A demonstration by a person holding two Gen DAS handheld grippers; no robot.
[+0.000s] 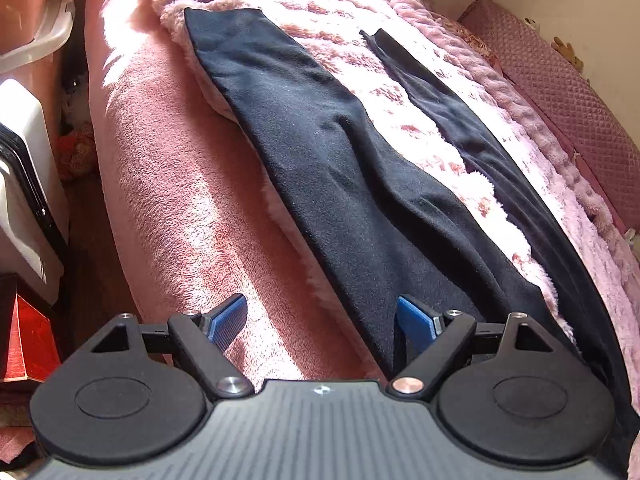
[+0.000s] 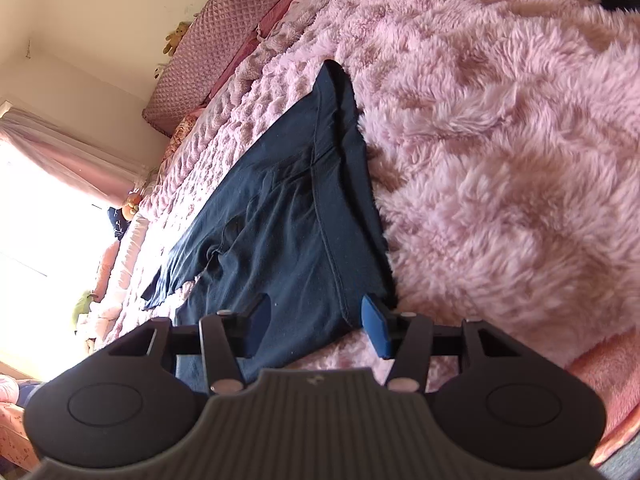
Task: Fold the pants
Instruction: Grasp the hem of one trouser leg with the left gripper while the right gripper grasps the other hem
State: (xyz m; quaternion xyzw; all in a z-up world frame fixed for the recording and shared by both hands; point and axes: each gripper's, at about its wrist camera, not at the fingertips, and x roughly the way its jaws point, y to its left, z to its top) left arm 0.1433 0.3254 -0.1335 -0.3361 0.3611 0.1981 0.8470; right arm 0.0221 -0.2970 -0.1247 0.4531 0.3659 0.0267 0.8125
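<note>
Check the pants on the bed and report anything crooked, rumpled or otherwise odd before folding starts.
Nothing is damaged or spilled. The dark pants lie on the pink fluffy blanket with the legs spread apart in a V, blanket showing between them, and the cloth near the crotch is slightly rumpled. The waistband lies fairly flat.

A home bedroom; bed [image 2: 500,140] under a fluffy pink blanket, quilted pink headboard [image 2: 208,52], curtained window [image 2: 60,152], plush toys [image 2: 176,38]

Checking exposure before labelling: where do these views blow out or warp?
Right wrist view: the window is blown white, and the pants stay readable. Left wrist view: sun glares on the pink blanket; fisheye bows the bed edge.
</note>
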